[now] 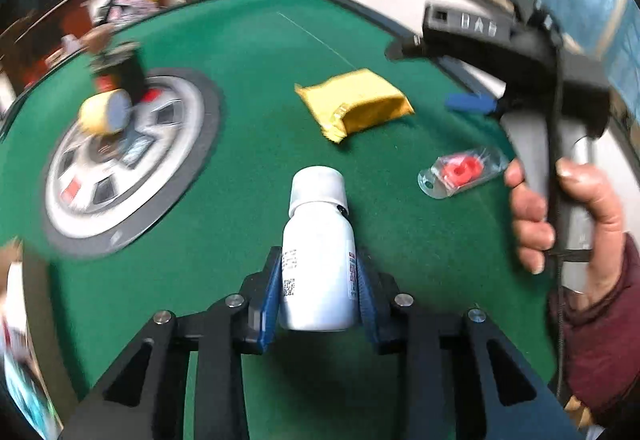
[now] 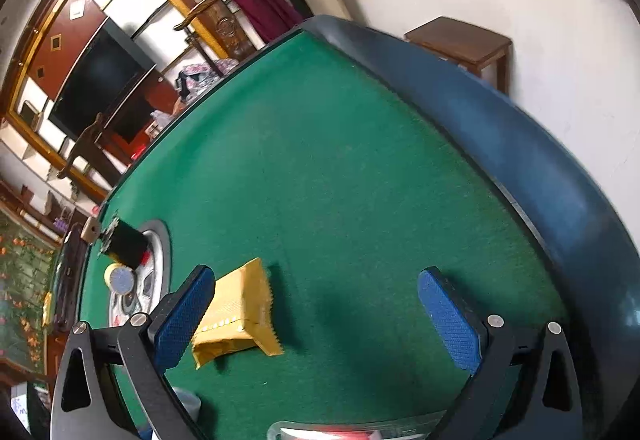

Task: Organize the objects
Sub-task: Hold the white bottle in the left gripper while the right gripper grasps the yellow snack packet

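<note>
My left gripper is shut on a white pill bottle with a white cap, held above the green felt table. A yellow packet lies ahead of it, and a clear blister pack with a red part lies to its right. My right gripper is open and empty above the table; the yellow packet lies beside its left finger. The right gripper's body shows in the left wrist view, held by a hand. The blister pack's edge shows at the bottom of the right wrist view.
A round silver and grey disc is set in the table at the left. A black box and a yellow roll rest on it. The table has a dark padded rim. A wooden stool stands beyond it.
</note>
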The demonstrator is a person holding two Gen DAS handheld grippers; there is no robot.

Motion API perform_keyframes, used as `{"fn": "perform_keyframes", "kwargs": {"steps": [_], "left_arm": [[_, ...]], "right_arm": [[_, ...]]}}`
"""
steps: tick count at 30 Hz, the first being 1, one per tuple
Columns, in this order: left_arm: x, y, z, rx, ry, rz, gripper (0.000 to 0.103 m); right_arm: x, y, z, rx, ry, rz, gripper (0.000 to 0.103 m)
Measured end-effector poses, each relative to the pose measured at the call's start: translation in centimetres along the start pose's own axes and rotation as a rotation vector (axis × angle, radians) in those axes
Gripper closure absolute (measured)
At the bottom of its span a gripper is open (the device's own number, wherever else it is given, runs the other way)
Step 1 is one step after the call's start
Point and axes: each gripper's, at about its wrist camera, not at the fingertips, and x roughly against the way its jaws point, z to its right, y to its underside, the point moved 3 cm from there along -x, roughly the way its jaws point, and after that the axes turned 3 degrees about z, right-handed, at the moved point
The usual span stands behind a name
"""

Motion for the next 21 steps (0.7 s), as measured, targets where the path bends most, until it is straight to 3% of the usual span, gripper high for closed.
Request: {"fn": "perform_keyframes", "kwargs": {"steps": [5,12,16,21], "left_arm": [[4.9,1.5,-1.4,0.099,-0.060,0.123,0.070],[10.3,5.9,-0.9,0.145,-0.059,0.172,0.070],[11.4,8.0,-1.6,0.181,-0.044,0.200,0.070],[11.7,9.2,-4.0,0.238,-0.039,0.212,0.069]], "right_arm": [[-0.5,0.8,-1.7,0.069,-0.051,-0.039,0.000],[-1.9,-0.7,-2.9,0.044,-0.063,-0.078,0.000],[-3.6,-0.3,-4.6,0.067,-0.159,-0.217,0.000],[-1.3,4.4,-8.0,0.196,-0.355,-0.435,0.000]]}}
